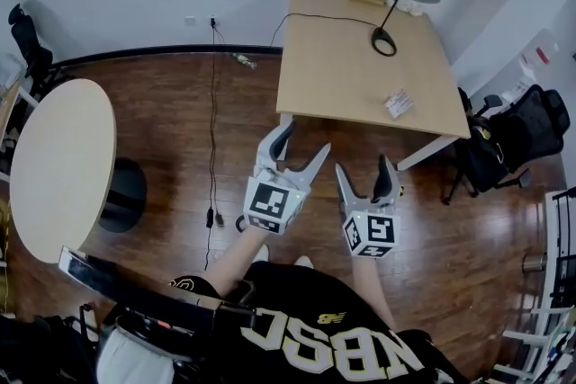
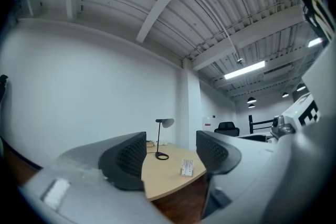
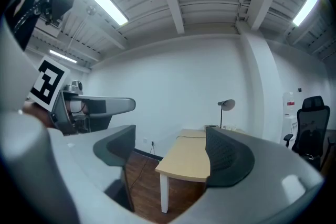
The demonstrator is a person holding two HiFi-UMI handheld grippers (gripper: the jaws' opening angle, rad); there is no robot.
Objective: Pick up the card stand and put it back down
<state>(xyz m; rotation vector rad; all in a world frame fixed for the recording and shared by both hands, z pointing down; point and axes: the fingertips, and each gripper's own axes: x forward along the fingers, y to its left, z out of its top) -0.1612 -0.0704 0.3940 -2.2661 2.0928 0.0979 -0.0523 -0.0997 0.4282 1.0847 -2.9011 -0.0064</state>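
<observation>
The card stand (image 1: 398, 102) is a small clear holder with a white card, standing near the right front edge of the wooden table (image 1: 342, 67). In the left gripper view the card stand (image 2: 186, 167) shows between the jaws, far off on the table. My left gripper (image 1: 303, 146) hangs open in the air in front of the table's front edge. My right gripper (image 1: 362, 173) is beside it, also open and holding nothing. Both are well short of the stand. The right gripper view shows the table (image 3: 186, 160) but not the stand.
A black desk lamp (image 1: 396, 9) stands at the table's back, its cable running to the wall. A round pale table (image 1: 58, 162) is at left. Black office chairs (image 1: 508, 139) sit right of the table. A cable (image 1: 213, 148) lies on the wood floor.
</observation>
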